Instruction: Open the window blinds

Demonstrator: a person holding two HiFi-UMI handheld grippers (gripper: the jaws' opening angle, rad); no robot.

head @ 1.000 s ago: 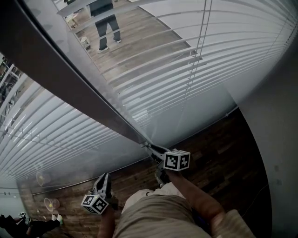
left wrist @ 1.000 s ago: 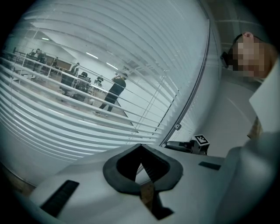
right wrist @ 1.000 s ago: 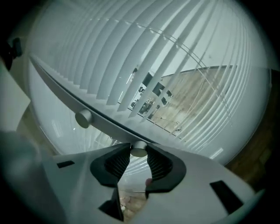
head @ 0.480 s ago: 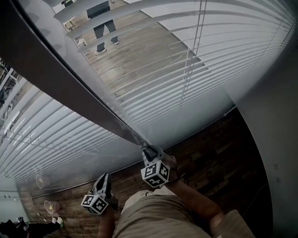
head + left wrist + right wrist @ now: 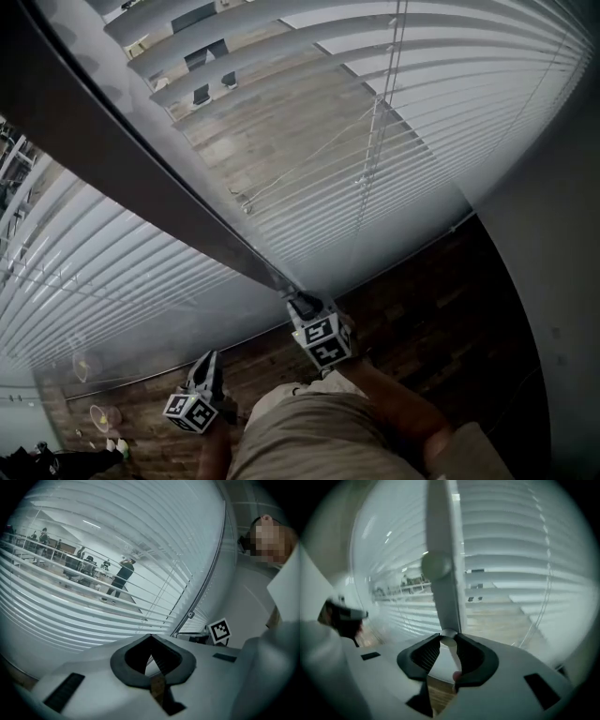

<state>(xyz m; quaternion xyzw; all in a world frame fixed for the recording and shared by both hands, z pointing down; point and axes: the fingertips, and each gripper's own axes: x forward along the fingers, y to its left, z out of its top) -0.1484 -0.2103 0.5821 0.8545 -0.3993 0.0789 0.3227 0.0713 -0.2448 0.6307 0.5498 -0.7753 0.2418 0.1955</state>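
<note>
White slat blinds [image 5: 441, 131] hang over a glass wall, with their slats tilted so that the wooden floor beyond shows between them. The blinds' thin tilt wand [image 5: 272, 274] runs down along the dark window post [image 5: 112, 159]. My right gripper [image 5: 302, 302] is shut on the wand's lower end [image 5: 449, 641]; its jaws have just been closing a little on it. In the right gripper view the wand [image 5: 443, 573] rises straight up from the right gripper [image 5: 449, 643]. My left gripper [image 5: 208, 361] hangs lower left, shut with nothing in it, its tips touching [image 5: 149, 637].
A second blind [image 5: 94, 272] covers the pane left of the post. Lift cords [image 5: 375, 141] hang down the right blind. A grey wall [image 5: 553, 281] stands at the right, with dark wood floor [image 5: 431, 309] below. A person [image 5: 121, 576] stands beyond the glass.
My right gripper has rolled about the wand; its marker cube shows other faces. The slats have tilted and more floor shows between them. The left gripper has kept still.
</note>
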